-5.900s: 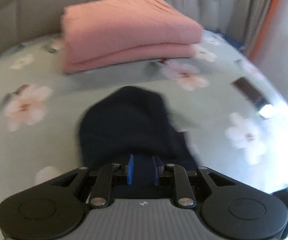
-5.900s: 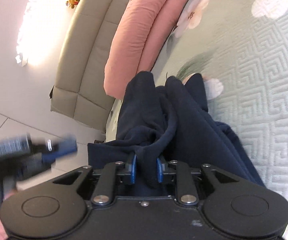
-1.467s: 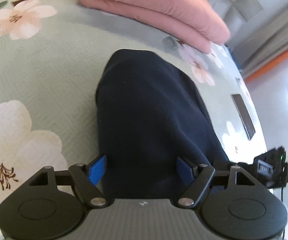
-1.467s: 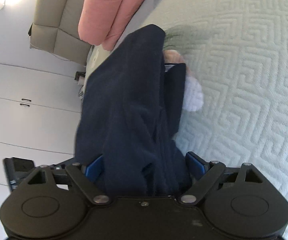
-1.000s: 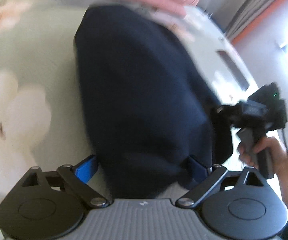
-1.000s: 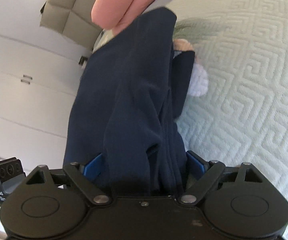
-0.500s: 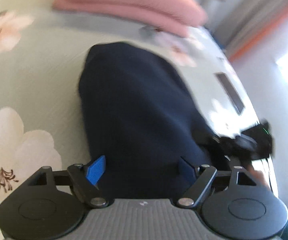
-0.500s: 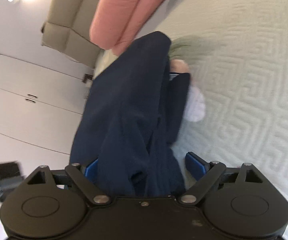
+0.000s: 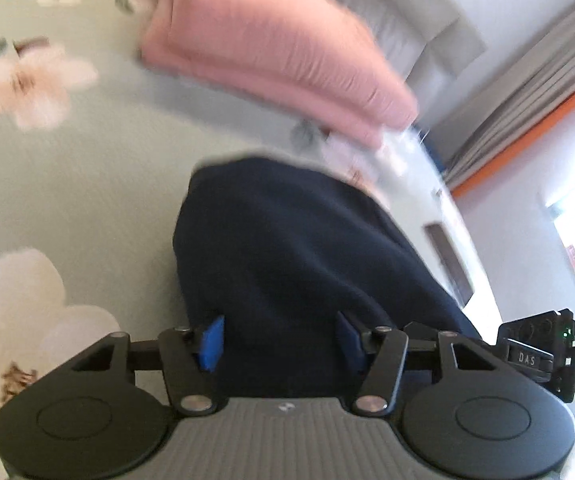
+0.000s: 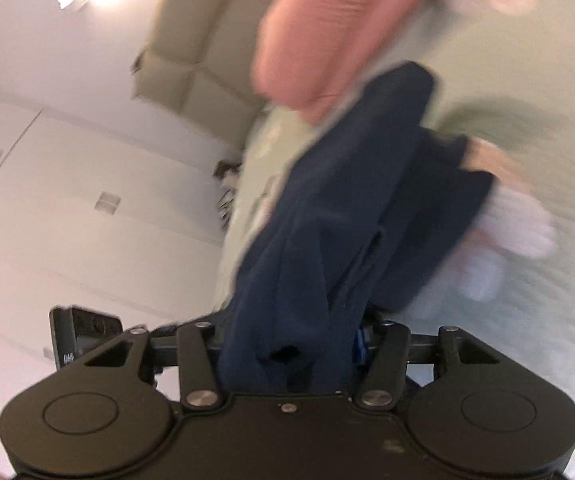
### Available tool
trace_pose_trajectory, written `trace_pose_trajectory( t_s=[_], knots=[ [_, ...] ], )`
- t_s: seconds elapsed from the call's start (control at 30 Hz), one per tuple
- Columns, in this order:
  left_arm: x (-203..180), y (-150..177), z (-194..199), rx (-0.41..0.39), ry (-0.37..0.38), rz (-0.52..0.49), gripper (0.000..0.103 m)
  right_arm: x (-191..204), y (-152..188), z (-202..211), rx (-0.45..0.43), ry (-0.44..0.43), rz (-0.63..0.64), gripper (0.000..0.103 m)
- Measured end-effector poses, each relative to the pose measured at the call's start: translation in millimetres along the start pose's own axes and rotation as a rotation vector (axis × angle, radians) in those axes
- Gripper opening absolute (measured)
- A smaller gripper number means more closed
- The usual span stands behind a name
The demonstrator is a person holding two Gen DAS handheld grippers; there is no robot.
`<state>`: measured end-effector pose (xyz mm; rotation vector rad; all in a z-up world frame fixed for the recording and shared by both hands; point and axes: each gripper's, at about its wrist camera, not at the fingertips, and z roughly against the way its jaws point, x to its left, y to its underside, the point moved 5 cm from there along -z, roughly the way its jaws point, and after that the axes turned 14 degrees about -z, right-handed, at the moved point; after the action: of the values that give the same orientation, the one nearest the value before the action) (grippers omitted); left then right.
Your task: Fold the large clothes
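Our 2 grippers, left gripper (image 9: 279, 338) and right gripper (image 10: 287, 344), have just been closing around the navy garment (image 9: 299, 248), now clenched on its near end and lifting it off the bed (image 9: 67, 184) for another fold.

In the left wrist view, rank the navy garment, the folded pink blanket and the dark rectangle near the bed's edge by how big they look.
1. Navy garment, though it is nearest the camera, so unsure against the blanket.
2. Folded pink blanket, a similar spread, farther away.
3. Dark rectangle, clearly smallest.
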<state>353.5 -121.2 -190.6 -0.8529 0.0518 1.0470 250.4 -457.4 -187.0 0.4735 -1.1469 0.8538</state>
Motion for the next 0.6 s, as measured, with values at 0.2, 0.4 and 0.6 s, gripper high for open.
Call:
trace_pose_trajectory(
  t_s=[0.2,0.4,0.6],
  knots=[
    [-24,1,62,-0.049,0.070,-0.021,0.040,50,29,-10,0.010,0.007,0.022,0.064],
    [-96,18,107,-0.087,-0.056,-0.290,0.048,85,105,-54,0.177,0.089,0.240,0.063],
    [-29,25,124,-0.074,-0.238,-0.171,0.072,32,95,-29,0.026,0.224,0.104,0.056]
  ],
)
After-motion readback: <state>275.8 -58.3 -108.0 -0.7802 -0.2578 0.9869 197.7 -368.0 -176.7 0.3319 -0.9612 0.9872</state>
